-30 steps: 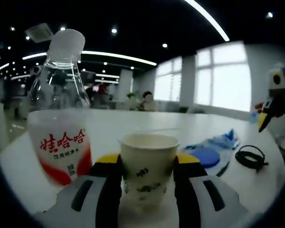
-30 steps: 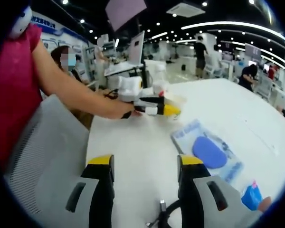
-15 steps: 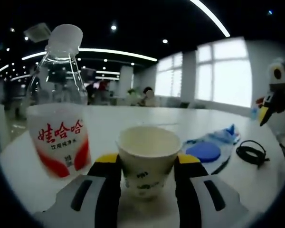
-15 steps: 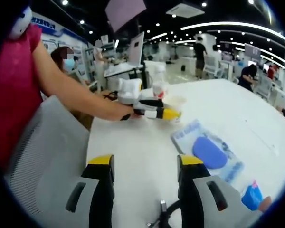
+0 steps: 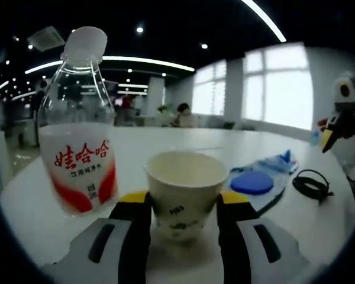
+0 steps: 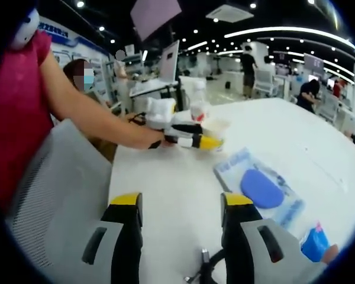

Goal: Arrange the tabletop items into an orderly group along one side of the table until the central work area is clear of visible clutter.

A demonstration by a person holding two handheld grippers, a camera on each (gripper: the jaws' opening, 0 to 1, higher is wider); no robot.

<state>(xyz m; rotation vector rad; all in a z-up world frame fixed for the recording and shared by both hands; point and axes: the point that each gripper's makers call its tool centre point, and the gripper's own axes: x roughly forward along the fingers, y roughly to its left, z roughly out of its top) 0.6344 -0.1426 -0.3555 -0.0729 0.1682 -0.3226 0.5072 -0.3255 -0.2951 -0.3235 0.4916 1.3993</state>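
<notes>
While left gripper [image 5: 180,207] clasps paper cup [image 5: 185,192], water bottle [image 5: 80,127] alongside.

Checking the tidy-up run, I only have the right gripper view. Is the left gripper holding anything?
Observer: Yes. In the left gripper view a paper cup sits between the jaws of the left gripper.
Operator: What's next to it?
Observer: A water bottle with a white cap stands upright just left of the cup.
Operator: Is the cup empty?
Observer: The part of the inside that shows looks empty; its bottom is out of sight.
</notes>
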